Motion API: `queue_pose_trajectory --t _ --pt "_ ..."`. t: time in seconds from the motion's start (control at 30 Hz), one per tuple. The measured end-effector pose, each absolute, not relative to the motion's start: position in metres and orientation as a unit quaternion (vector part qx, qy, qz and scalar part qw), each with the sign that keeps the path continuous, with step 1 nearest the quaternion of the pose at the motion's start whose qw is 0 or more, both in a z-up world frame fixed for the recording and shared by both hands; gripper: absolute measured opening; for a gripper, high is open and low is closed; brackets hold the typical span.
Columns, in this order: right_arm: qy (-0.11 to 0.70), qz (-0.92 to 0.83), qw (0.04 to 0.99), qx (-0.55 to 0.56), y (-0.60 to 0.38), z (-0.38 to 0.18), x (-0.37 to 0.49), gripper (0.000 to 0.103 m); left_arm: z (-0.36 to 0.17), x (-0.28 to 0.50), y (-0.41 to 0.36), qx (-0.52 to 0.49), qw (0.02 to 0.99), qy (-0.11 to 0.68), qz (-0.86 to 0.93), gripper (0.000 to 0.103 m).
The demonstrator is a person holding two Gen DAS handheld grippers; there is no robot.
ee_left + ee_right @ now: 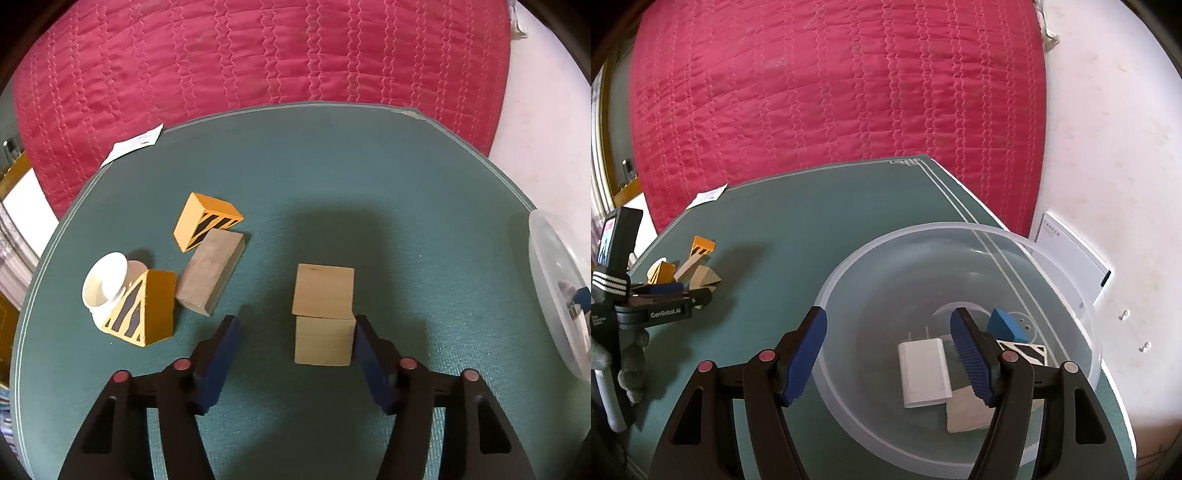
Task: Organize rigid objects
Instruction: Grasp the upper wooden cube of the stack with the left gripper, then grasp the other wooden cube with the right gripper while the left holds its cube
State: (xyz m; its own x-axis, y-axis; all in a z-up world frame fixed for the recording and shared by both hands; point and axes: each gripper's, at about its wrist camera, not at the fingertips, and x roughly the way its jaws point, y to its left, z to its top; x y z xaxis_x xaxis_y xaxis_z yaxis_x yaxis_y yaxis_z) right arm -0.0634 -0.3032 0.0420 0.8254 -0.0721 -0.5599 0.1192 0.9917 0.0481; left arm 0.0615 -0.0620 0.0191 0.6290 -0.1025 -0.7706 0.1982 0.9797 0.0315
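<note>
On the green tabletop (369, 184), the left gripper (295, 343), its fingers parted and empty, has the near wooden cube (323, 341) at 3 o'clock touching its right pad, while the spread, empty right gripper (888, 354) hovers over the clear bowl (849, 266).

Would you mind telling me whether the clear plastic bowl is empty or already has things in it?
Not empty: the clear bowl holds a white charger, a blue block, a striped block and a pale wooden piece.

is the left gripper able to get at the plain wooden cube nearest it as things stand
Probably yes. The left gripper already straddles the near wooden cube: one finger touches its side, the other stands apart across bare mat, so nothing blocks it.
</note>
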Motion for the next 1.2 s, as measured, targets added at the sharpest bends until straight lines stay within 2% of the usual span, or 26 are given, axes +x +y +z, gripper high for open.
queue_pose_trajectory --t 0.07,0.13,0.63,1.03,1.2 --pt "0.292 -0.046 0.955 0.038 -0.3 0.042 -0.064 0.071 0.02 0.06 -0.065 0.058 0.9 0.42 -0.098 0.049" --pt "0.292 -0.042 0.955 0.036 -0.297 0.042 -0.064 0.071 0.02 0.056 -0.068 0.064 0.9 0.416 -0.109 0.031" --pt "0.312 0.049 0.948 0.033 -0.249 0.059 -0.047 0.071 0.029 0.026 -0.038 0.051 0.903 0.408 -0.12 0.031" --pt "0.393 0.158 0.905 0.038 -0.166 0.042 0.012 0.07 0.035 0.011 0.002 0.026 0.913 0.4 -0.081 0.031" --pt "0.419 0.171 0.891 0.038 -0.138 0.027 0.039 0.066 0.033 0.009 0.016 0.017 0.914 0.399 -0.07 0.031"
